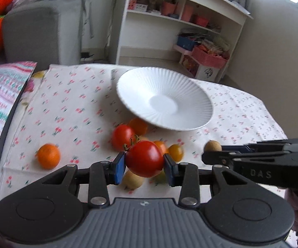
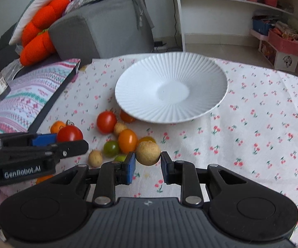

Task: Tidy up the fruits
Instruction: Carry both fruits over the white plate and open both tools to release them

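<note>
My left gripper [image 1: 144,162] is shut on a red tomato [image 1: 144,158] with a green stem, held above the cloth. In the right wrist view that gripper [image 2: 66,139] comes in from the left with the same tomato [image 2: 70,134]. My right gripper [image 2: 148,161] is shut on a tan round longan [image 2: 148,153]; the left wrist view shows it [image 1: 213,146] at the right, in that gripper's tips. A white ribbed plate [image 2: 202,103] stands empty beyond both. Loose fruit lies in front of it: another red tomato [image 2: 106,122], an orange tomato [image 2: 127,141], a green one [image 2: 111,148], small longans [image 2: 95,158].
A small orange [image 1: 49,156] lies apart at the left on the cherry-print tablecloth [image 2: 252,128]. A striped pink cushion [image 2: 24,101] borders the table's left side. Behind stand a grey sofa [image 2: 99,26] and white shelves [image 1: 182,20].
</note>
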The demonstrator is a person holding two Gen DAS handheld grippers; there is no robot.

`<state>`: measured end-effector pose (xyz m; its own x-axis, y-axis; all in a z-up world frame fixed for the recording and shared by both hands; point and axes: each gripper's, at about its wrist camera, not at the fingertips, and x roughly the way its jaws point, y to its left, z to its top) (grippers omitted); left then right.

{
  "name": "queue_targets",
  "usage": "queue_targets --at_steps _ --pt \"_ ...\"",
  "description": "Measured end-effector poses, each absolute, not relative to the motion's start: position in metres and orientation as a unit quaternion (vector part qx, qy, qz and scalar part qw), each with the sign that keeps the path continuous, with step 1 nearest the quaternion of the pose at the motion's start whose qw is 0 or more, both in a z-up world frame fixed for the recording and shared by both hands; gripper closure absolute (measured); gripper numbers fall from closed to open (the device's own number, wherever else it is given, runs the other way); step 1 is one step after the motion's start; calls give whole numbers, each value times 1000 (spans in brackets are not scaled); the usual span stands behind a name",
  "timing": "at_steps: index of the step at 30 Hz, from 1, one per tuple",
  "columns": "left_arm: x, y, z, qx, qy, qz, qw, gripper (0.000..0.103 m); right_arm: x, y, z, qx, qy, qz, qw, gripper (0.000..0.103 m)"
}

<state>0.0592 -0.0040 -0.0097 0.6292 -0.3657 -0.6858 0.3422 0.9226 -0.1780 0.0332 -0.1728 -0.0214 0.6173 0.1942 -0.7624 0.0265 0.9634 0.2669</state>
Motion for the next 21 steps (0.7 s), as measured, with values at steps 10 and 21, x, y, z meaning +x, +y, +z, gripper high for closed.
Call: queue_targets --at_steps 10,21 --pt "92 -40 3 20 361 -231 903 73 65 -201 -9 125 409 52 902 79" --pt "148 -68 -23 39 358 -244 901 73 114 -226 -36 120 404 60 905 79"
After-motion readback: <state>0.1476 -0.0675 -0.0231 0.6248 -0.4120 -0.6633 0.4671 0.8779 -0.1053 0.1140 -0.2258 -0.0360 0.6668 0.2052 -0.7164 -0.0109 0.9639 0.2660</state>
